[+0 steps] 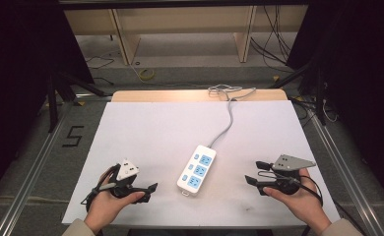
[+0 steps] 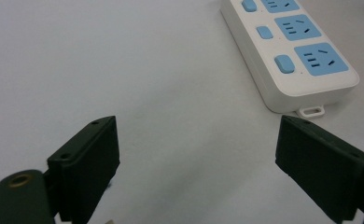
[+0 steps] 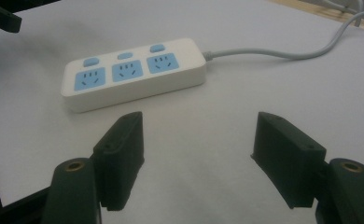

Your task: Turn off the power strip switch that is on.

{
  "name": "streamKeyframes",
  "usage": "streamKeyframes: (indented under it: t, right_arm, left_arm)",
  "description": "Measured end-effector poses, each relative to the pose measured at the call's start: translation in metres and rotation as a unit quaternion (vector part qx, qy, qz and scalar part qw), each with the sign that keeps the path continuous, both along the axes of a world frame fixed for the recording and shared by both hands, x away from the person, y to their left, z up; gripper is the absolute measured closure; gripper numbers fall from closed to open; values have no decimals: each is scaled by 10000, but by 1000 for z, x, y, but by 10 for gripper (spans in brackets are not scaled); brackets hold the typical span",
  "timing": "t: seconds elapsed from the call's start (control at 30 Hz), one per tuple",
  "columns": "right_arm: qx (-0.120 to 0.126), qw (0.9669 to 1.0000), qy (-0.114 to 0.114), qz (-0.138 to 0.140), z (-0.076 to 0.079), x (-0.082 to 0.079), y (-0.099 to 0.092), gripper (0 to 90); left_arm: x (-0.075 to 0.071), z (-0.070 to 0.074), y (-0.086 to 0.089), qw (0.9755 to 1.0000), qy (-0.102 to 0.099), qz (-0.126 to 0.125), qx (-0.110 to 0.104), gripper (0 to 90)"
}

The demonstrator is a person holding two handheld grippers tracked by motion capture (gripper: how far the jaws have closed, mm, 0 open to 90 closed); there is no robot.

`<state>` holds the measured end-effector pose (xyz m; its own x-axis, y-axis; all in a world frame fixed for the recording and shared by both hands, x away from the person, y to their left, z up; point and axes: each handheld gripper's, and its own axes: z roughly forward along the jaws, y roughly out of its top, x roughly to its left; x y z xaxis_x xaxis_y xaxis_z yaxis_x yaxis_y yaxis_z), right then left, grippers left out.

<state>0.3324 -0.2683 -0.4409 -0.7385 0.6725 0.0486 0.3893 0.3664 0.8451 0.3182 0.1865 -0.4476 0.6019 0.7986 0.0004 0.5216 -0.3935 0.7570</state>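
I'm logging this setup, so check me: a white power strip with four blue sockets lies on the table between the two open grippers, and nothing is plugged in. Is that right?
Not quite: the power strip has three blue sockets, not four, as the right gripper view shows plainly. The rest holds: it lies on the table between the left gripper and right gripper, both open, with nothing plugged in.

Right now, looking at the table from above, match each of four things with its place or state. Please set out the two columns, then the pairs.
Things:
1. power strip
2. left tool
3. right tool
4. grey cable

Places or states:
A. runs towards the table's far edge
B. held open, left of the strip
C. lies on the white sheet between both tools
D. held open, right of the strip

Pairs: 1-C, 2-B, 3-D, 4-A
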Motion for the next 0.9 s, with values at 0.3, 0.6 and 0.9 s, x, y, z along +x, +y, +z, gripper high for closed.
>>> streamKeyframes:
  t: [0.3,0.6,0.9]
  right_arm:
    - [-25,10000,5,1,0,1,2,338]
    - [-36,10000,14,28,-1,2,3,340]
    - [-64,10000,19,28,-1,2,3,342]
  left_arm:
    - [0,5,-4,9999,-53,-27,-142,158]
    - [8,18,-16,9992,-300,10,-259,452]
    - [22,29,-32,9993,-341,-24,-156,851]
